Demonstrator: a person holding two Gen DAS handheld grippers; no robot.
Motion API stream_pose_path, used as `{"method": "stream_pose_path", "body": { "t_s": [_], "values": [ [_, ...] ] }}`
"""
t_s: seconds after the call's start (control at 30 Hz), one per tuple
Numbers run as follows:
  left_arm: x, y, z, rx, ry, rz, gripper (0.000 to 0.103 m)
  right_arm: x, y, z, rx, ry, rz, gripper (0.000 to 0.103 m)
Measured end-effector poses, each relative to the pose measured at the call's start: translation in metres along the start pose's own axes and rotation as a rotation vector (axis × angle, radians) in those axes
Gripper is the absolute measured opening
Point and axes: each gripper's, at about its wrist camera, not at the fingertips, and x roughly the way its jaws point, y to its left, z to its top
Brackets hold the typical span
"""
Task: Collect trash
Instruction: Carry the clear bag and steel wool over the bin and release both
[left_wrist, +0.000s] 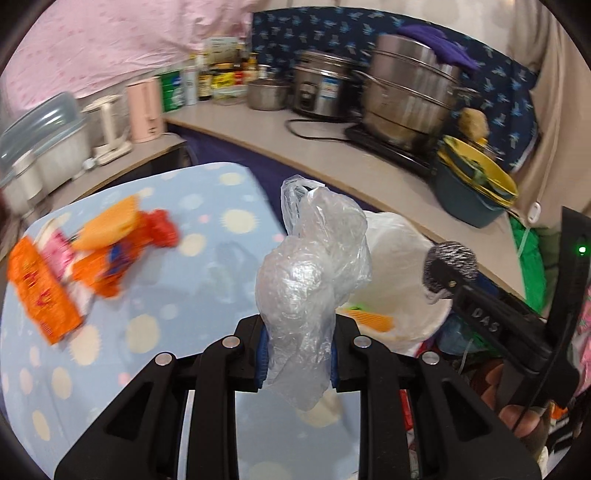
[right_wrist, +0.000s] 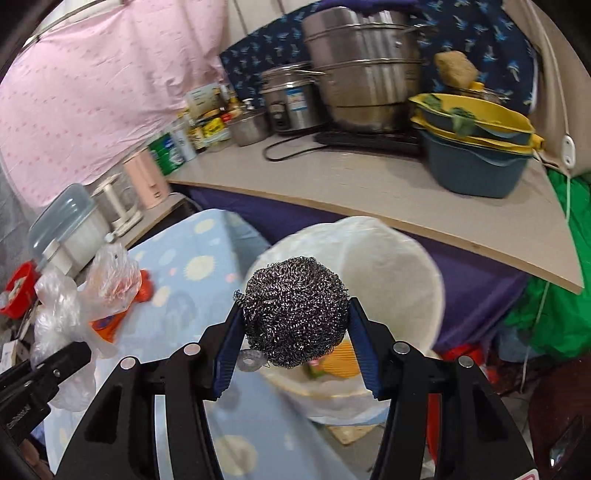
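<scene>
Crinkled clear plastic, a bag (left_wrist: 310, 291), stood pinched between the nearly closed blue pads of the left gripper (left_wrist: 298, 360). The right gripper (right_wrist: 295, 345), jaws about half apart, clamped a steel-wool scourer (right_wrist: 295, 314). A white-lined bin (right_wrist: 402, 258) lay just beyond it, orange wrappers (left_wrist: 48, 288) well left.
</scene>
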Motion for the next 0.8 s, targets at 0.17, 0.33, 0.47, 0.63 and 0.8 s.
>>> {"method": "stream_pose_path", "body": {
  "t_s": [0.17,0.33,0.47,0.63,0.8],
  "values": [
    [0.037,-0.047,0.014,0.069,0.049,-0.047,0.023,0.016,-0.02,0.007,0.002,0.019,-0.041,0.053],
    [0.064,-0.07,0.017,0.111,0.083,-0.031,0.023,0.03,-0.038,0.01,0.025,0.038,-0.057,0.053],
    [0.08,-0.08,0.02,0.125,0.101,-0.016,0.023,0.039,-0.045,0.011,0.036,0.051,-0.062,0.054],
    [0.089,-0.086,0.022,0.128,0.103,-0.005,0.025,0.045,-0.048,0.014,0.037,0.052,-0.07,0.057],
    [0.09,-0.087,0.024,0.126,0.078,0.025,0.04,0.042,-0.045,0.019,0.038,0.029,-0.072,0.058]
  ]
}}
